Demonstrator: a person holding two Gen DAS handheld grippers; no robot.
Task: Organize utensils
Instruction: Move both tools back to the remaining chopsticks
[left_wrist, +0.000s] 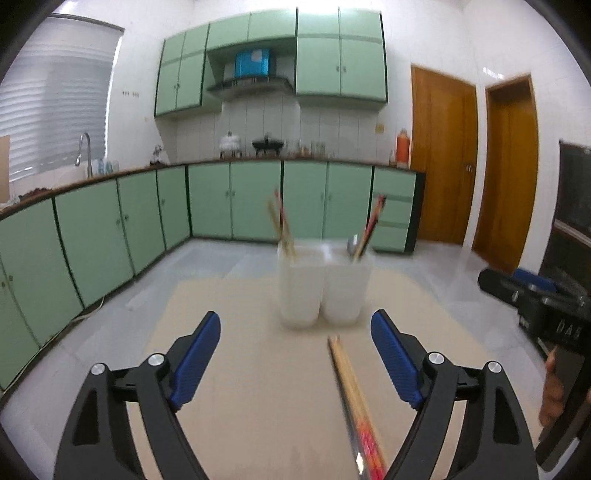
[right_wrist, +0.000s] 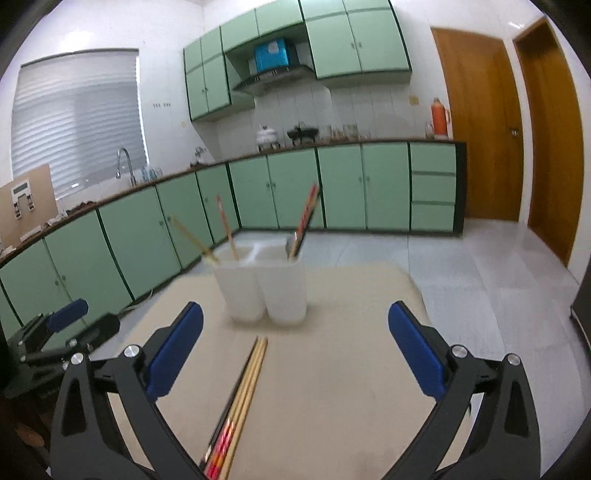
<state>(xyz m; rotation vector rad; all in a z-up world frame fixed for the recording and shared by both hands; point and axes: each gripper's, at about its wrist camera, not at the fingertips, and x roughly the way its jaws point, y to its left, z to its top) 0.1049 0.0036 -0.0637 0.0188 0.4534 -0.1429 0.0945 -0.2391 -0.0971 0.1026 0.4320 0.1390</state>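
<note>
The beige table carries everything, and the white two-compartment utensil holder standing toward its far end serves as the landmark. In the left wrist view the holder's left compartment has pale chopsticks leaning out to the left, while its right compartment holds red-and-black chopsticks and a metal spoon.

On the near side of the holder, apart from its base, a bundle of loose chopsticks lies flat on the table, its plain tips pointing toward the holder and its red-patterned ends toward the cameras.

The left gripper hovers on the near side of the holder with its blue-padded jaws spread wide and nothing between the pads; the loose chopsticks lie beneath the gap, nearer its right finger.

The right gripper is likewise spread wide and grips nothing. In its view the loose chopsticks lie below the gap, closer to its left finger, with the holder beyond their tips.
</note>
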